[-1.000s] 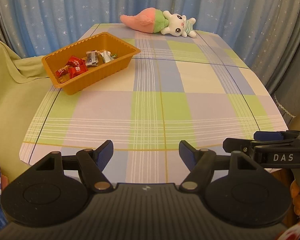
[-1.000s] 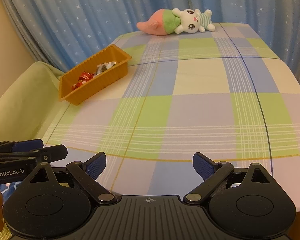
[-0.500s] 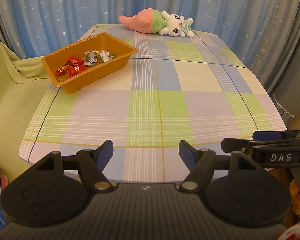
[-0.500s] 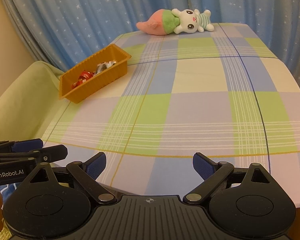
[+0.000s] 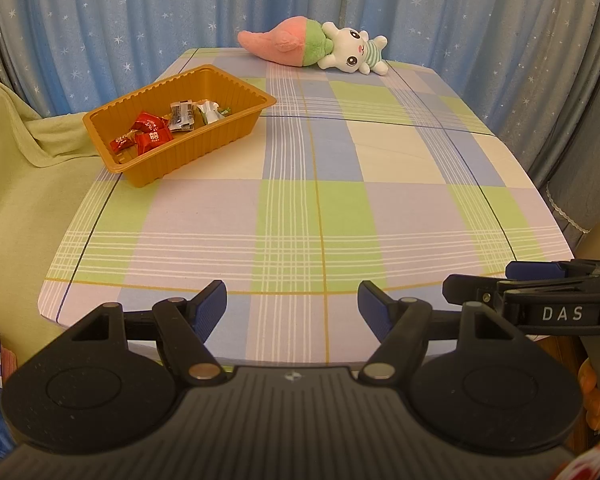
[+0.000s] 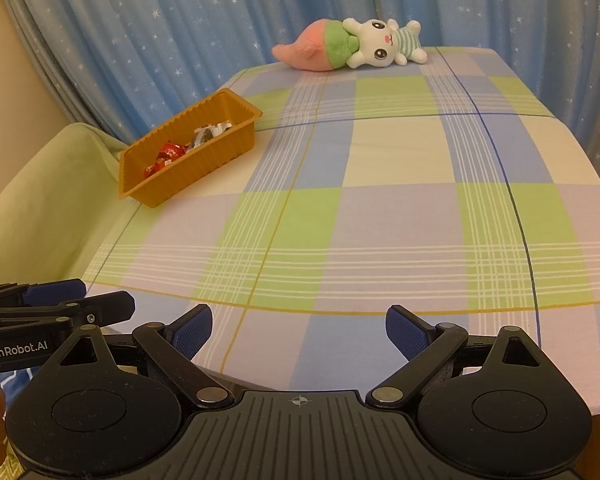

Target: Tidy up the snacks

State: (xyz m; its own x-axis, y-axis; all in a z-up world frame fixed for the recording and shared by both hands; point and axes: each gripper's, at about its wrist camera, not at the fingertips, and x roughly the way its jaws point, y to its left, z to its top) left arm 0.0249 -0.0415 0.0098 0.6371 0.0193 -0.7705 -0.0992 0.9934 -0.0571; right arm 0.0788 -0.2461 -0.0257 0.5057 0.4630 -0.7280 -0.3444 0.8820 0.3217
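Observation:
An orange plastic tray (image 5: 236, 80) stands at the table's far left; it also shows in the right wrist view (image 6: 220, 152). It holds red-wrapped candies (image 5: 150, 138) and silver-wrapped snacks (image 5: 196, 112). My left gripper (image 5: 292, 306) is open and empty over the table's near edge. My right gripper (image 6: 299, 334) is open and empty, also at the near edge. Each gripper shows at the side of the other's view: the right one (image 5: 540, 292) and the left one (image 6: 56, 308).
A checked cloth covers the table (image 5: 340, 200). A plush rabbit with a pink carrot body (image 5: 316, 46) lies at the far edge. A green-covered seat (image 5: 24, 184) is to the left. Blue starred curtains (image 5: 140, 20) hang behind.
Both grippers have drawn back a little toward me; more of the table's near edge shows. Both stay open. Nothing on the table has moved.

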